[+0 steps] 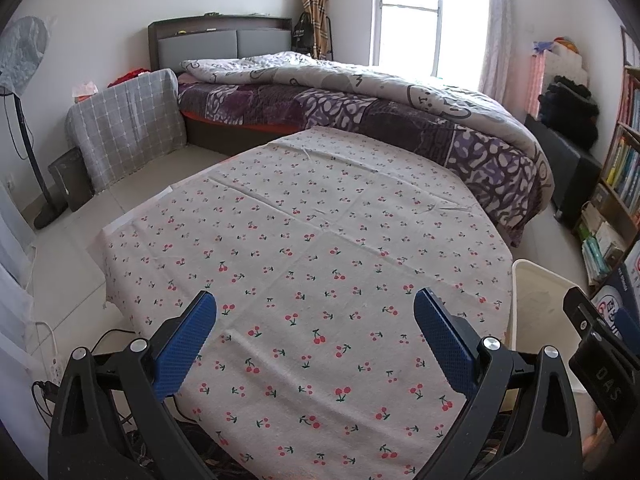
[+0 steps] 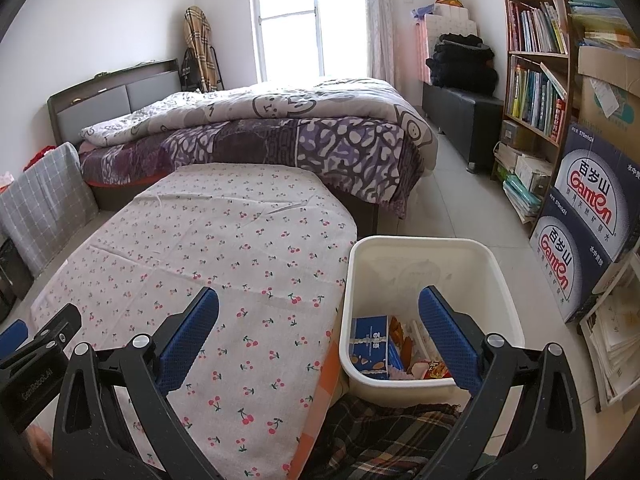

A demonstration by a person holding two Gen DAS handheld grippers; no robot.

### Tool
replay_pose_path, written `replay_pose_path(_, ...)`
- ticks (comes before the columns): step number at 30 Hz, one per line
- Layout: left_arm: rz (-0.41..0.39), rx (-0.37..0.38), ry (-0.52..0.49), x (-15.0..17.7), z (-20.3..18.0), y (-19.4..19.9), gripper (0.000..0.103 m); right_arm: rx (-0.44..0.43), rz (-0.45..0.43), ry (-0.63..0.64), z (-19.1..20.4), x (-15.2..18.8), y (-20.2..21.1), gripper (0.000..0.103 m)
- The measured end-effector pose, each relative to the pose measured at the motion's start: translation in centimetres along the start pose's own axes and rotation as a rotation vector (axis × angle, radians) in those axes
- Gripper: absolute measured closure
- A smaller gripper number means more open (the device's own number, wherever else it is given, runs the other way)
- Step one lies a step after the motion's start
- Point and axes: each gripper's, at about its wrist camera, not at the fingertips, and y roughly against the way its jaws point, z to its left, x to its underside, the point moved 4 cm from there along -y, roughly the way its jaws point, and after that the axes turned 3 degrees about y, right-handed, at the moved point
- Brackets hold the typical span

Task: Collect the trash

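A cream plastic trash bin (image 2: 496,272) stands on the floor at the table's right side; its rim (image 1: 536,276) also shows in the left wrist view. Inside lie a blue box (image 2: 372,344) and several snack wrappers (image 2: 434,368). My left gripper (image 1: 315,304) hovers open over the cherry-print tablecloth (image 1: 304,240), nothing between its blue pads. My right gripper (image 2: 319,300) is open above the table's right edge, its right finger (image 2: 448,336) over the bin. No loose trash shows on the cloth.
A bed (image 1: 360,112) with a purple patterned cover lies behind the table. A bookshelf (image 2: 536,60) and stacked water cartons (image 2: 588,216) stand on the right. A fan (image 1: 24,120) and cables (image 1: 52,384) are at the left. A plaid cloth (image 2: 384,432) lies below the bin.
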Motion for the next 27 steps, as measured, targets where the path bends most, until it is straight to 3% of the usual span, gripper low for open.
replay_pose_path(27,0.008,0.039,0.013,-0.01,-0.24,0.08,0.008,-0.001,0.009,-0.001,-0.61,0.33,-0.16,0.007)
